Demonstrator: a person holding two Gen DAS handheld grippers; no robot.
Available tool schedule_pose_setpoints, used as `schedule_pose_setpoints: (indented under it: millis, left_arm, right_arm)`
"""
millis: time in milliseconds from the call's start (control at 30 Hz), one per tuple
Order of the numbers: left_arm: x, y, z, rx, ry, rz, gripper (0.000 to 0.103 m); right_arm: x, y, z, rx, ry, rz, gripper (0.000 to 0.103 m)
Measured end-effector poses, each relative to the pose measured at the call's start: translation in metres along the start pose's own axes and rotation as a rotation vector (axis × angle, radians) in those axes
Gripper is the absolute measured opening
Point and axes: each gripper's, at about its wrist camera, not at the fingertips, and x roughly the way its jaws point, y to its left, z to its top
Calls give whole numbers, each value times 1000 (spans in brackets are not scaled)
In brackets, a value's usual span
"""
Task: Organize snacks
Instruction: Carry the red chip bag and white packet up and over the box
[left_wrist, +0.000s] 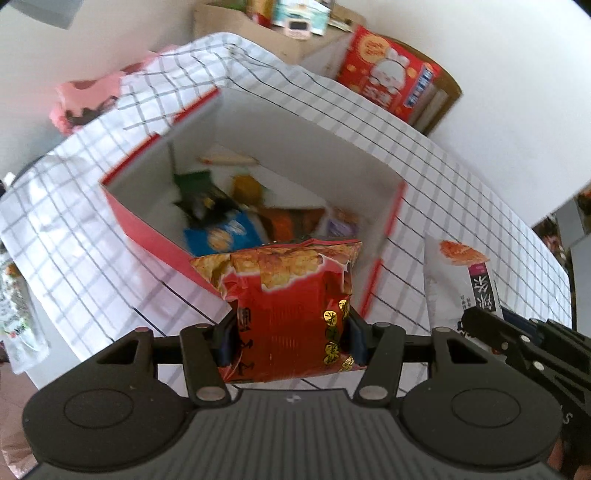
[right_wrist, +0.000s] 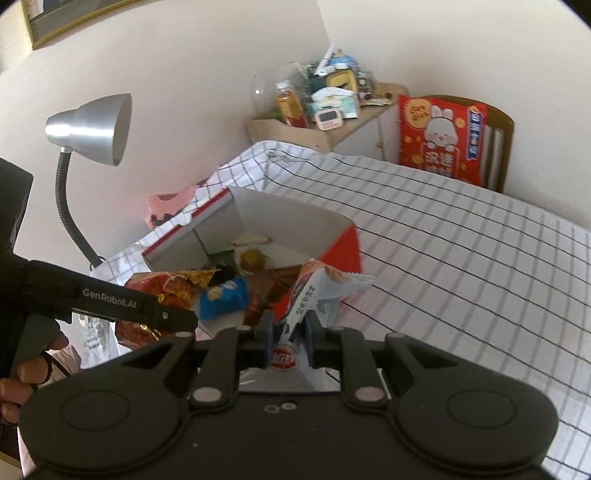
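Observation:
My left gripper (left_wrist: 291, 334) is shut on a red snack bag (left_wrist: 291, 291) printed with fried pieces, held above the near edge of a red box (left_wrist: 147, 229) with white inner walls. Several snack packs lie inside the box, among them a blue one (left_wrist: 221, 236). My right gripper (right_wrist: 290, 334) is shut on a white snack bag (right_wrist: 317, 291) just before the same box (right_wrist: 340, 251). In the left wrist view the white bag (left_wrist: 461, 280) and the right gripper's black body show at the right. The red bag (right_wrist: 173, 284) appears at the left in the right wrist view.
The box sits on a table under a white checked cloth (right_wrist: 461, 258). A silver desk lamp (right_wrist: 92, 129) stands at the left. Behind are a cluttered shelf (right_wrist: 321, 107), a wooden chair with a red rabbit package (right_wrist: 439, 140), and a pink item (left_wrist: 85, 99).

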Motion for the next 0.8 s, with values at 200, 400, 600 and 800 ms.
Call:
schedule_pose_setpoints:
  millis: [200,400,600,800]
  left_arm:
    - [4,23,31,-2,-36,34,55]
    - [16,39,58,0,-57,63,55]
    - [43,44,79,25,-34,106,56]
    - [72,43,92,42,-7,140,56]
  right_arm:
    - [32,20,21,-20,-7,0,15]
    - [69,29,32,-37,5,-32,15]
    - [103,35,38,-50,36,-48,15]
    - [132,40,39,-86,64,-81,15]
